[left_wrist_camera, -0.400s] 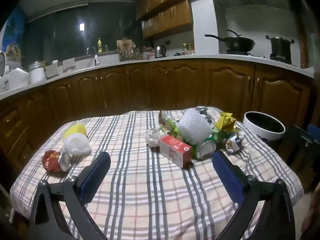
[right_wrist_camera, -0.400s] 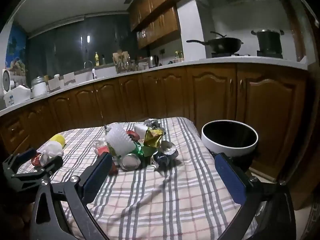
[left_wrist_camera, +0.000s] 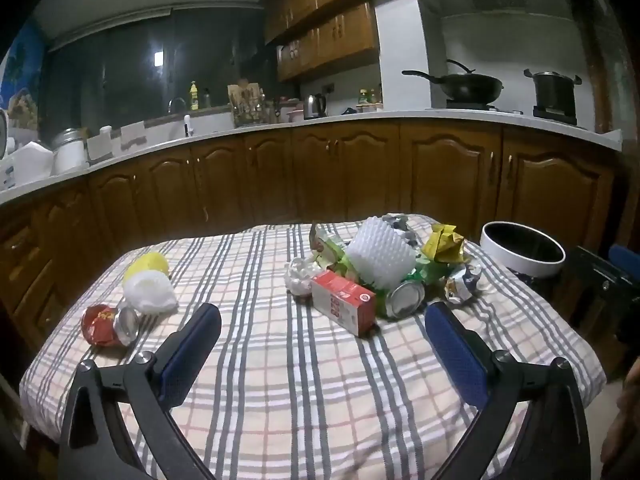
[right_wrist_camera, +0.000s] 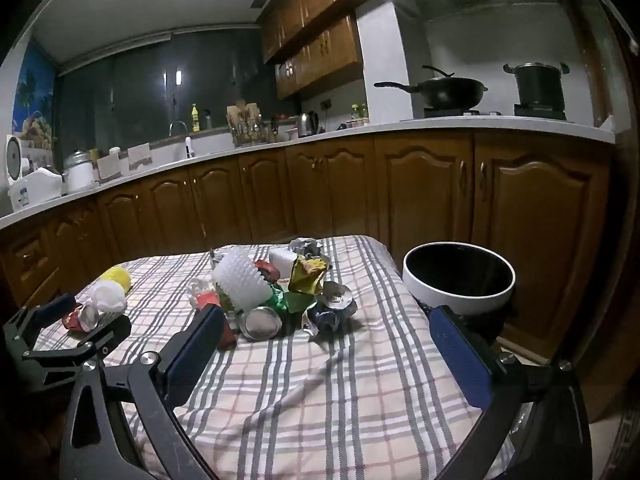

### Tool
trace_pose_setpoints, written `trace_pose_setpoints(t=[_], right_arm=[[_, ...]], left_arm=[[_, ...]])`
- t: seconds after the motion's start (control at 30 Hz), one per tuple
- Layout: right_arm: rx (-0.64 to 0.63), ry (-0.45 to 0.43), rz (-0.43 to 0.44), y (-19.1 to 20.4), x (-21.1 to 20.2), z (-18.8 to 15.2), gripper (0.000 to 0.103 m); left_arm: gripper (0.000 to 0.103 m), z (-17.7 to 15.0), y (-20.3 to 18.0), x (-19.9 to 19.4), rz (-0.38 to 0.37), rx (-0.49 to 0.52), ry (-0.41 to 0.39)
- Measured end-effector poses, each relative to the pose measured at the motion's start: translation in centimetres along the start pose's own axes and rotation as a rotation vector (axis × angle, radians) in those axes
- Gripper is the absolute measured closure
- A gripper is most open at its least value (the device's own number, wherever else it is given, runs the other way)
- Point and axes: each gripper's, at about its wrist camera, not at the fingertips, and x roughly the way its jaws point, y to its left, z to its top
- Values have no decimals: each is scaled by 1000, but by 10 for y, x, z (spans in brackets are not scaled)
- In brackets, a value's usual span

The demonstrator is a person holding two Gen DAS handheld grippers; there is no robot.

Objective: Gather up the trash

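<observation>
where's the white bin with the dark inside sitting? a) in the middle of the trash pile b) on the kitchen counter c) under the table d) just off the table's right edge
d: the white bin stands just beyond the right edge of the checked table, apart from the trash pile.

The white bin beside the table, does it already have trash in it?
No, the white bin looks dark and empty inside in the right wrist view, and the trash pile lies on the checked tablecloth.
</observation>
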Motion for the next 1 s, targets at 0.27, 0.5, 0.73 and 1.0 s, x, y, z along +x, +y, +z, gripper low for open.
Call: trace_pose_setpoints(t=[0.27,0.5,0.73,1.0], right_arm=[[2,-3,-6,-1,0,0,0],[-6,-15,-23,-2,-1,-1,0],[-23,-14,-18,3,-1,-2,0],[-22,-14,-16,4,0,-3,0]], left_arm=[[1,0,2,-1,4,-15,-12],[1,-2,2,3,12,-23,-10],[1,-3,3,5,13,-30,-12],[1,-5,4,5,14,-34,-14]])
